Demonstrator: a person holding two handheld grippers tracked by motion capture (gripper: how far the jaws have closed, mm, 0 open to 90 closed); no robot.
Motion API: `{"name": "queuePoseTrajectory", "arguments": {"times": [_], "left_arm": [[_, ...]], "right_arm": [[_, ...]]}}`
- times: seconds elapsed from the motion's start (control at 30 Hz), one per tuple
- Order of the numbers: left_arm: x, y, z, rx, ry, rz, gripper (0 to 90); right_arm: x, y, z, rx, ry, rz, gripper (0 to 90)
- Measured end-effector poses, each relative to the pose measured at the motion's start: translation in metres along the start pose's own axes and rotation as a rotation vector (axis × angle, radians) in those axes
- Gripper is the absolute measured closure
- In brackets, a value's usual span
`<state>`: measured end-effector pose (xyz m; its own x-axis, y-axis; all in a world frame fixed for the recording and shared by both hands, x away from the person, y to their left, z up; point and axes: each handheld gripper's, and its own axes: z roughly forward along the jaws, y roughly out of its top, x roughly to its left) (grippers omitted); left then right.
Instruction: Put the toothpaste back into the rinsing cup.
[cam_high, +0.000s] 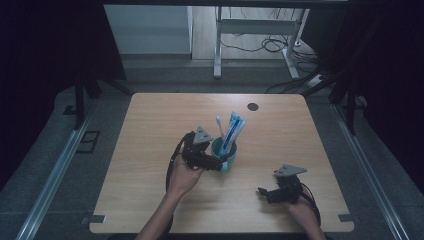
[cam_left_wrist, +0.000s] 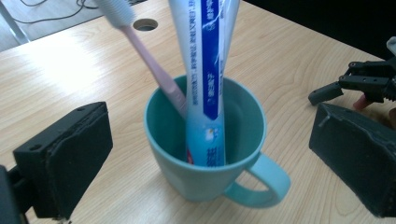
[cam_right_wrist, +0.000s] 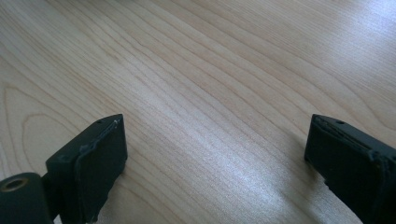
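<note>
A teal mug (cam_high: 227, 154) (cam_left_wrist: 205, 154) stands upright near the middle of the wooden table (cam_high: 150, 130). A blue and white toothpaste tube (cam_high: 234, 129) (cam_left_wrist: 205, 70) and a pink toothbrush (cam_high: 220, 126) (cam_left_wrist: 149, 60) stand in it. My left gripper (cam_high: 214, 161) (cam_left_wrist: 212, 140) is open just left of the mug; its pads stand on either side of the mug and touch nothing. My right gripper (cam_high: 265, 192) (cam_right_wrist: 215, 149) rests open over bare wood at the front right, with nothing between its fingers; the left gripper view shows it beyond the mug (cam_left_wrist: 364, 84).
A round cable hole (cam_high: 253, 106) (cam_left_wrist: 145, 24) sits near the table's far edge. Behind the table stand white desk legs (cam_high: 217, 45) and loose cables (cam_high: 270, 45) on the floor. Dark curtains flank both sides.
</note>
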<state>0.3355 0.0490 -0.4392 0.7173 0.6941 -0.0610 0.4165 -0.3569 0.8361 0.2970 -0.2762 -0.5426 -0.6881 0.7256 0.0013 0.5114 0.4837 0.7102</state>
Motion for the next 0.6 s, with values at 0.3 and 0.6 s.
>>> {"name": "queuePoseTrajectory", "arguments": {"times": [0.3, 0.6], "left_arm": [[0.006, -0.015, -0.013, -0.004, 0.018, -0.013, 0.0], [0.010, -0.032, -0.023, 0.004, 0.041, -0.012, 0.0]], "right_arm": [[0.000, 0.000, 0.000, -0.001, -0.001, 0.001, 5.6], [0.000, 0.000, 0.000, -0.002, -0.001, 0.003, 5.7]]}}
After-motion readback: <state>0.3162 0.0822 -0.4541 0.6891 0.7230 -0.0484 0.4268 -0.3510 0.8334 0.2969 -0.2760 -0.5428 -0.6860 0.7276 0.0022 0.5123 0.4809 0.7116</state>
